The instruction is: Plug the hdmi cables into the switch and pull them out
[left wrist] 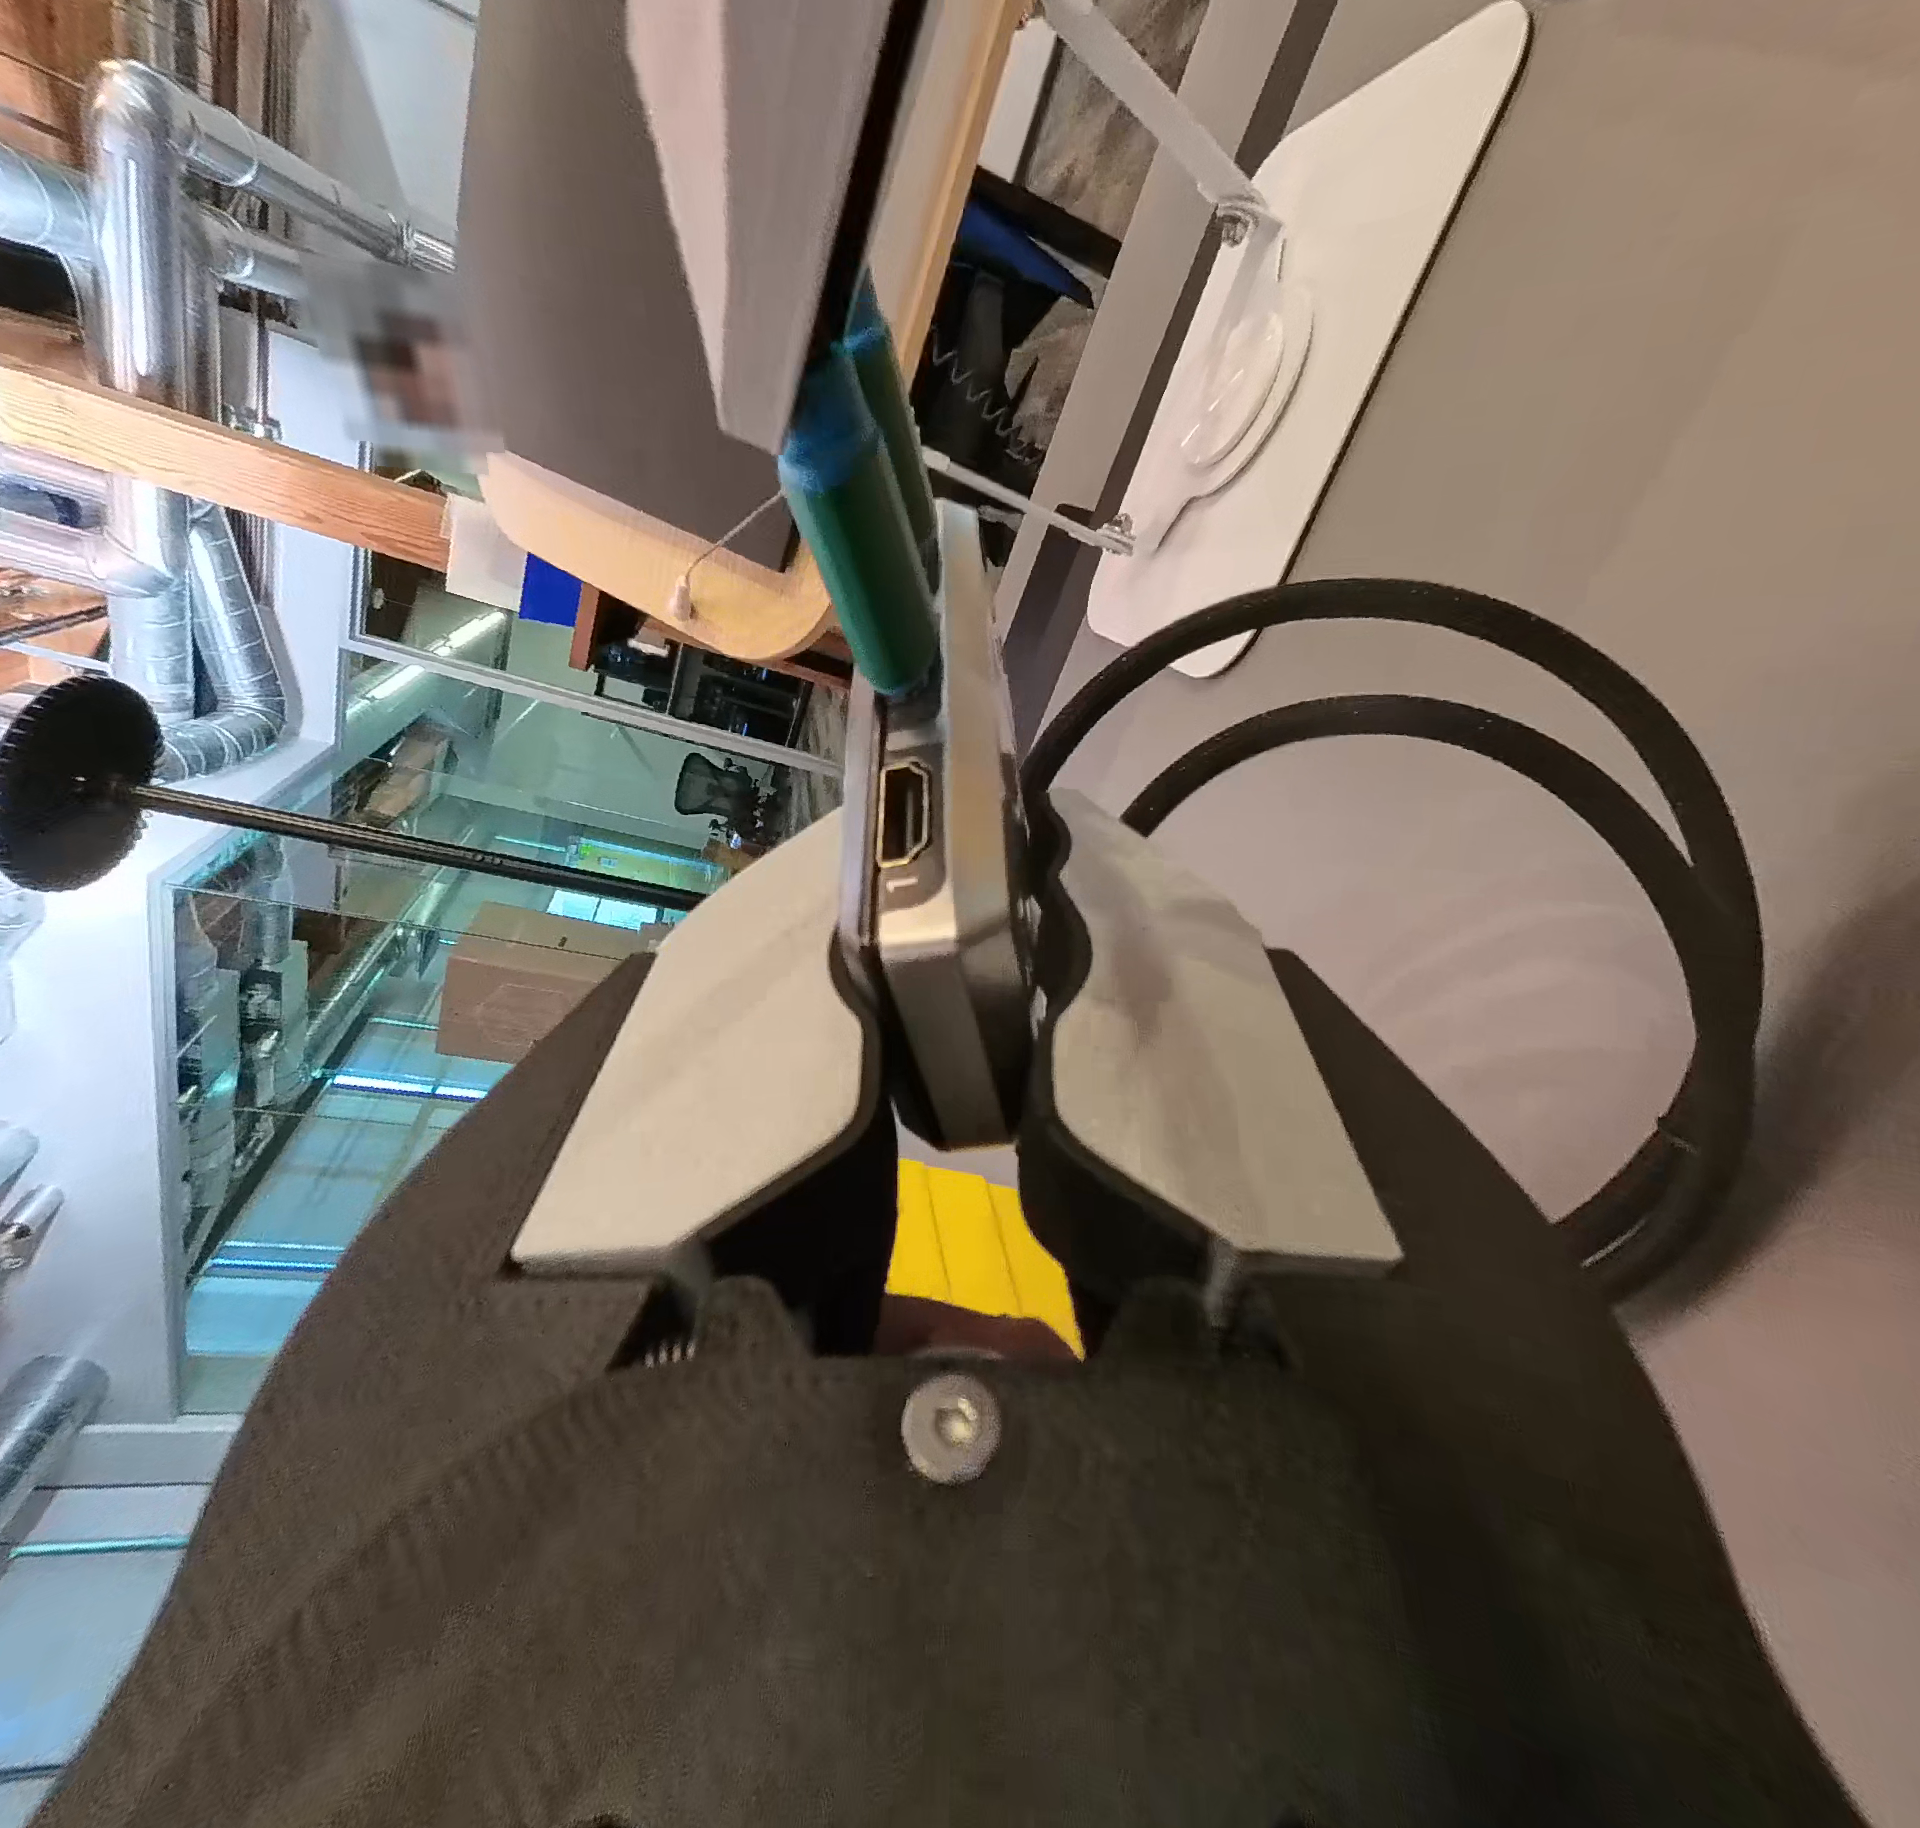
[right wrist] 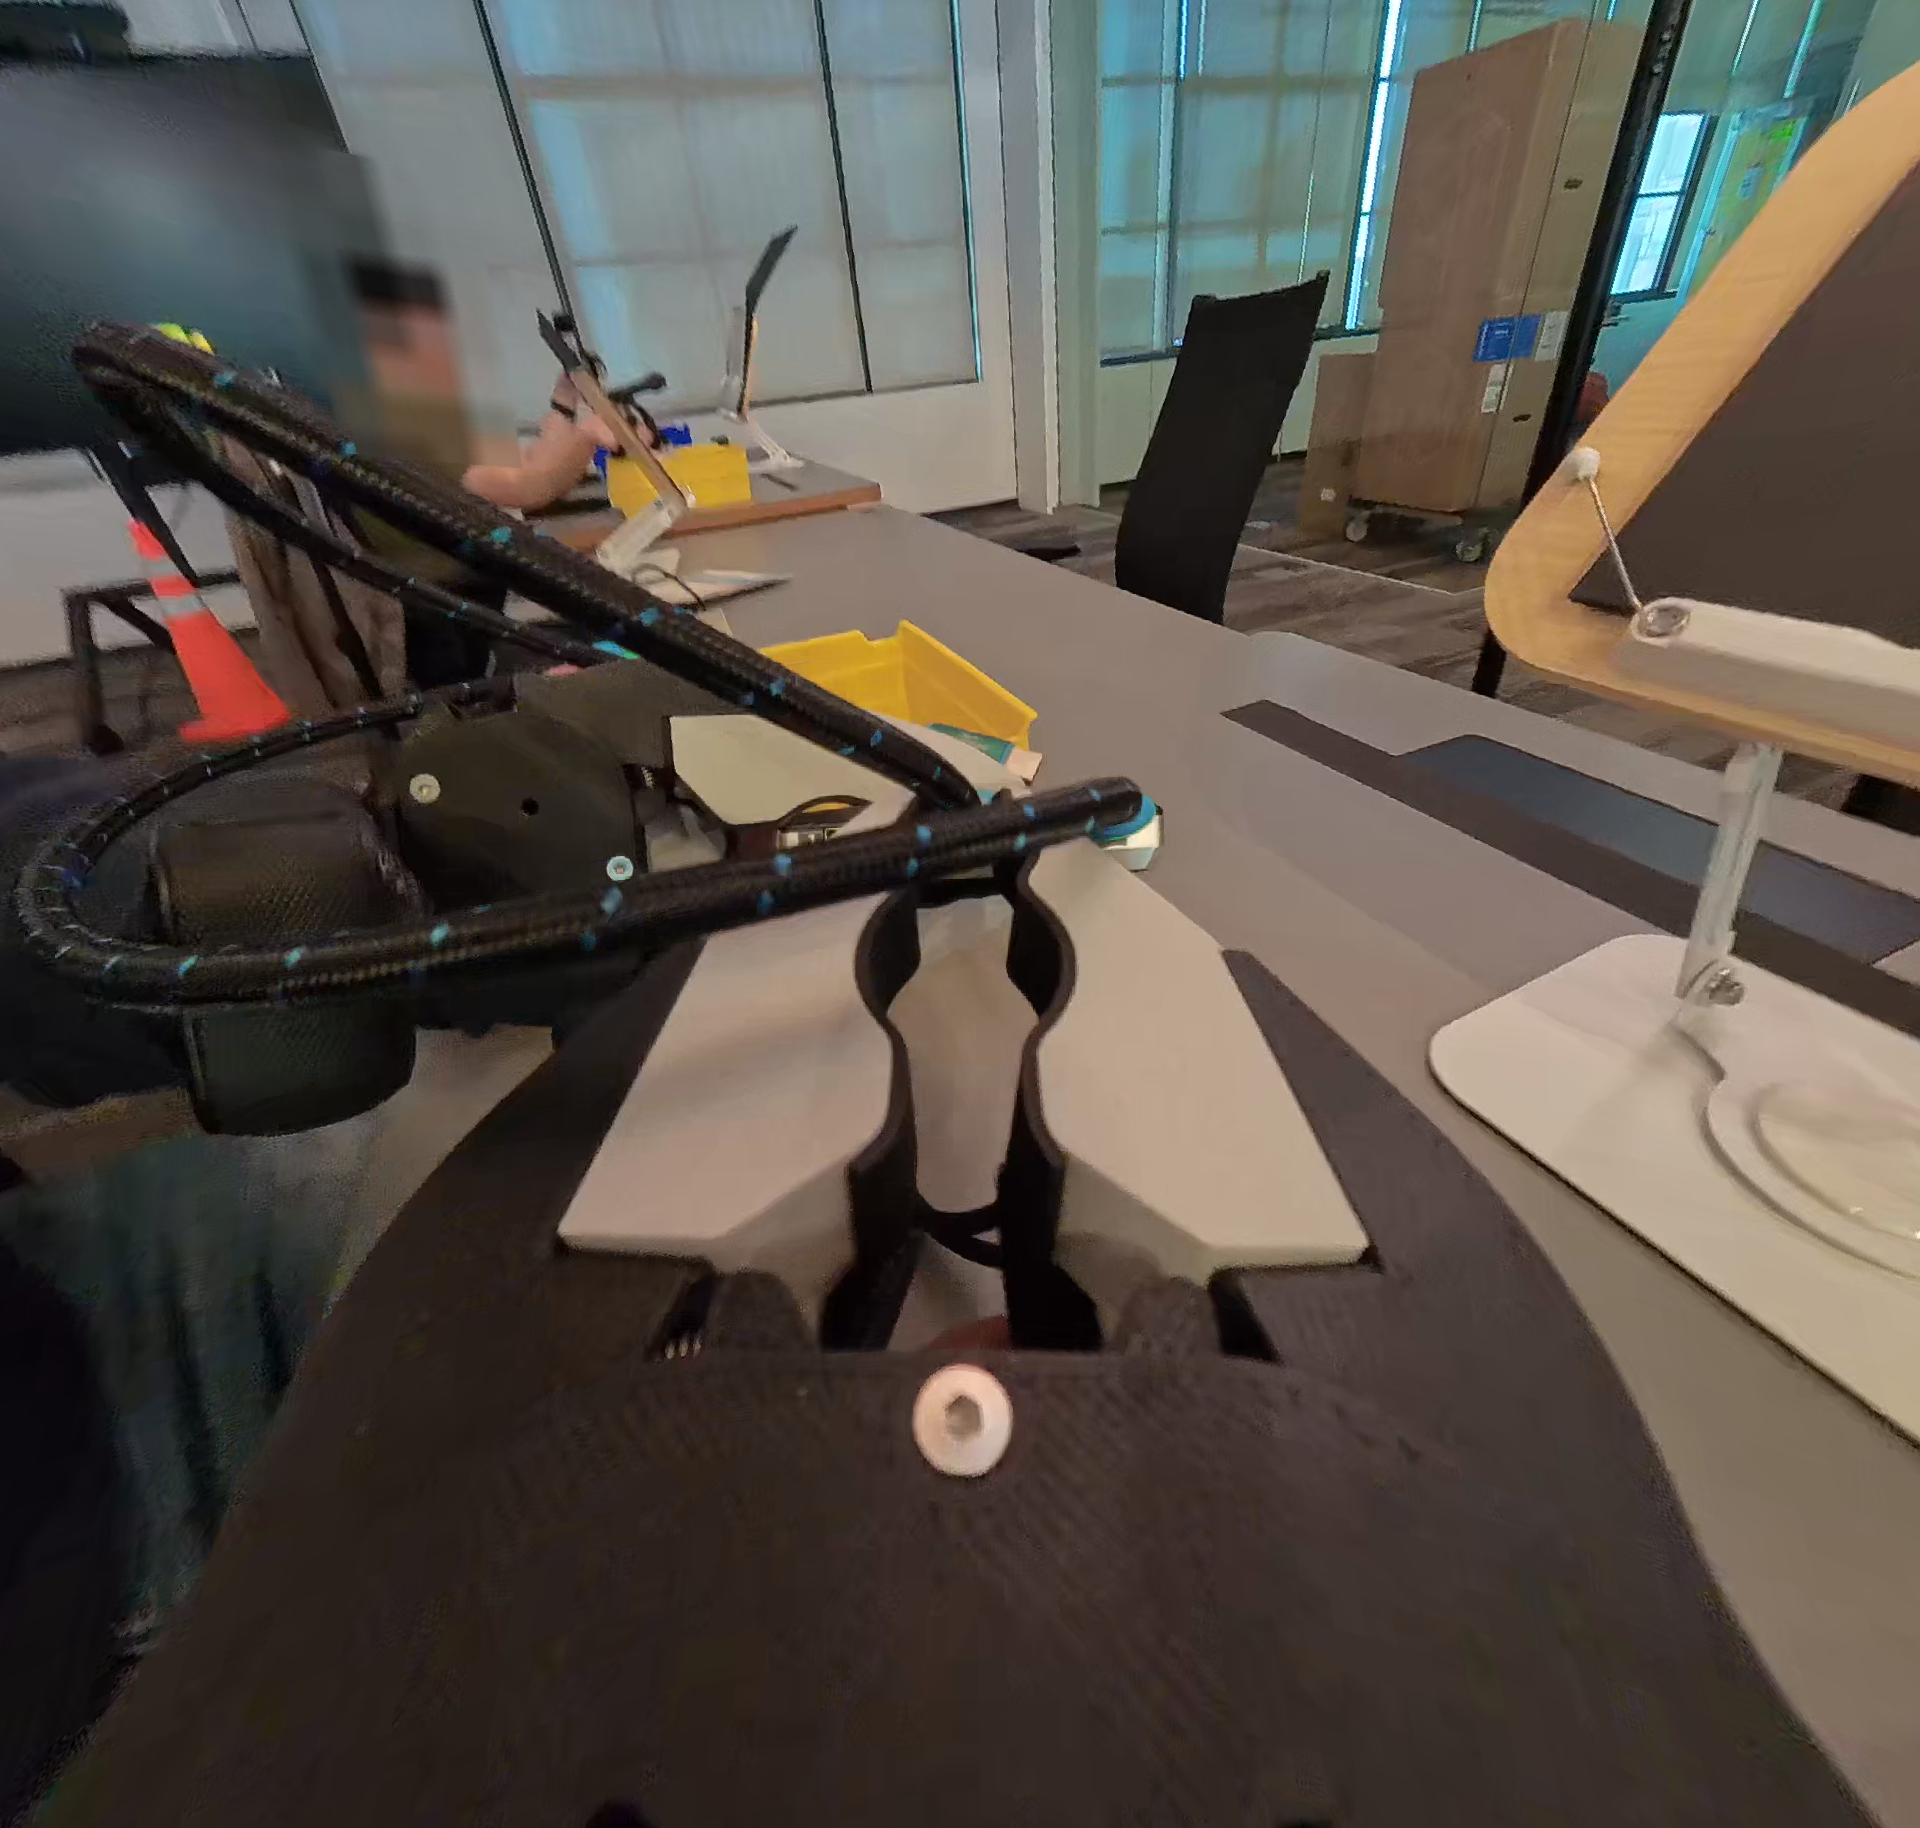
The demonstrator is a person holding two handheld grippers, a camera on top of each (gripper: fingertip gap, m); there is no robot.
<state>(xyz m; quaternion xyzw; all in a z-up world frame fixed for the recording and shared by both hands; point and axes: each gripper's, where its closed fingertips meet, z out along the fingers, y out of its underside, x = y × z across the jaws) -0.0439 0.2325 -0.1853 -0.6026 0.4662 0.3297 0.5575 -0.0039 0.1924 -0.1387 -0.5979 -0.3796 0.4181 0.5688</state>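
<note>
In the left wrist view, a thin dark switch [left wrist: 940,937] is clamped edge-on between the pads of the left gripper [left wrist: 948,957], with an empty port on its narrow edge turned toward the camera. Just beyond that port, a green plug [left wrist: 868,573] is seated in the same edge, its far end wrapped in blue. A plain black cable [left wrist: 1621,843] is coiled on the grey table [left wrist: 1714,428] beside the switch, and a white stand base [left wrist: 1351,251] is seen farther off. In the right wrist view, the right gripper [right wrist: 961,921] is nearly closed, a narrow gap being left between its pads; whether the tips pinch anything cannot be told. A braided black cable [right wrist: 499,926] with blue flecks is draped across just past the fingertips and looped to the side. Behind it the left gripper [right wrist: 520,791] is seen, then a yellow bin [right wrist: 914,677] on the table [right wrist: 1299,843].
</note>
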